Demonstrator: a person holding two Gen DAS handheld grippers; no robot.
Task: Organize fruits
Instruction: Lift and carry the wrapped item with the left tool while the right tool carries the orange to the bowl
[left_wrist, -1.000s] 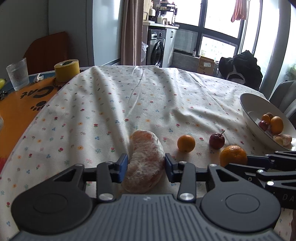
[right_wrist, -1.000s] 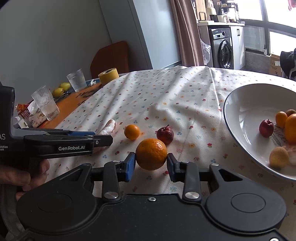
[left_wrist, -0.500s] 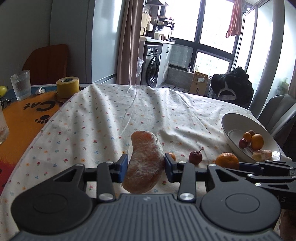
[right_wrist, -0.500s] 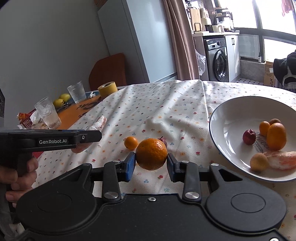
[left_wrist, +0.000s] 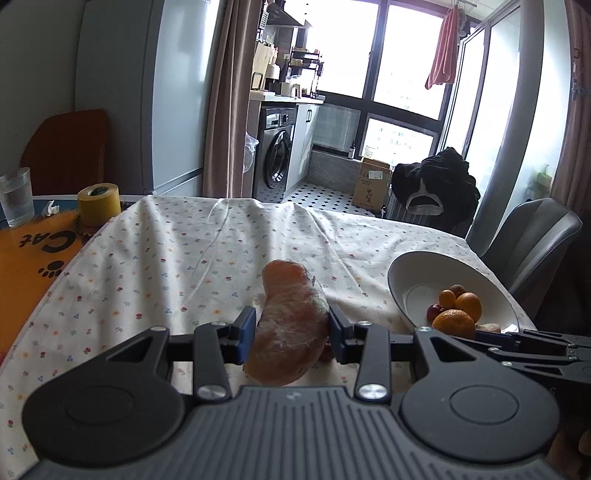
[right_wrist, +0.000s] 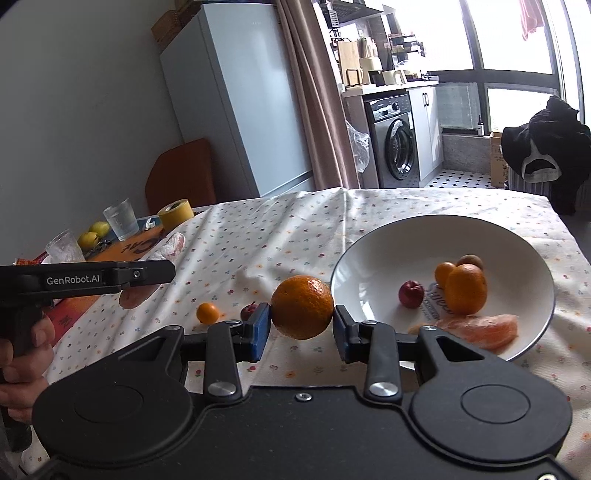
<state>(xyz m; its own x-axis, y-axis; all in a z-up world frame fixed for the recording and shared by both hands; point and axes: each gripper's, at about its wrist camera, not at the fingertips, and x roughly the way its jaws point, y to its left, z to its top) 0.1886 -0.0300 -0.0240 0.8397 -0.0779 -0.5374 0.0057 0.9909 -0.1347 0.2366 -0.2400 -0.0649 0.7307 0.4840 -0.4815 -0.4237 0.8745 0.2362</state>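
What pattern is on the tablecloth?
The tablecloth is white with small scattered coloured flowers, clearest in the left wrist view.

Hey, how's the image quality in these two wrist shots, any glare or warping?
Left wrist view: windows blown out white, door frame bowed by fisheye, wrapped fruit sharp. Right wrist view: window glare top right, fridge leaning, orange and white bowl evenly lit and in focus.

A lived-in home dining area is showing here: a floral tablecloth (left_wrist: 207, 254) is covering the table, with a washing machine (left_wrist: 276, 151) and fridge (right_wrist: 236, 103) standing behind.
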